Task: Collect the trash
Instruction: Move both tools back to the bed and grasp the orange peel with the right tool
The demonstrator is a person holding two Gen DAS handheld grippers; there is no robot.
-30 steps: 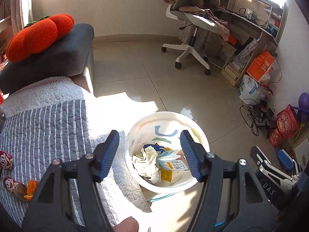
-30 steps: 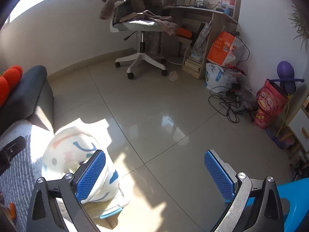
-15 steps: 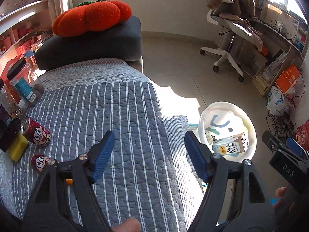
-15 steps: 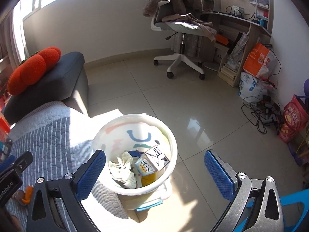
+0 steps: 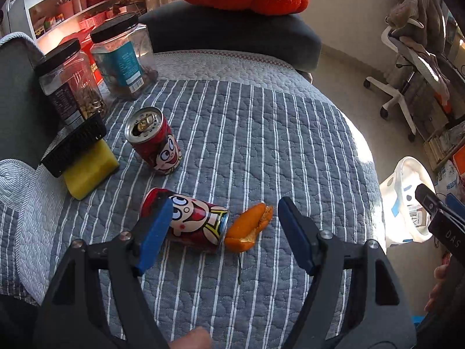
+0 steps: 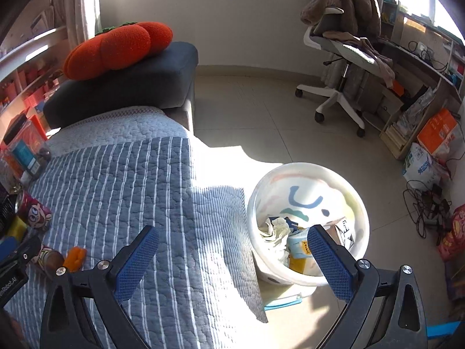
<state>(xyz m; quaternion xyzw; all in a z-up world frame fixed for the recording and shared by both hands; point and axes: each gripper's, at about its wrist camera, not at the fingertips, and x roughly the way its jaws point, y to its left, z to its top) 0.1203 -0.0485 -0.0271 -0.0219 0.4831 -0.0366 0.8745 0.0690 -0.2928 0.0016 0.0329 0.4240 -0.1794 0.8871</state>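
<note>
Left gripper (image 5: 222, 234): jaws apart, empty, hovering above the tipped can (image 5: 189, 221) on the striped quilt (image 5: 261, 133). Can prob. light, thin-walled, slick; grip mid-body across dia., gently. Orange peel (image 5: 248, 228) touches its rim. Right gripper (image 6: 232, 261): jaws apart, empty.

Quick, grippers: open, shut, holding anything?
Left gripper: open, empty, above the lying can.
Right gripper: open, empty.

Striped quilt (image 5: 261, 133) – cans (image 5: 154, 141), orange peel (image 5: 247, 226), jars (image 5: 122, 55).
</note>
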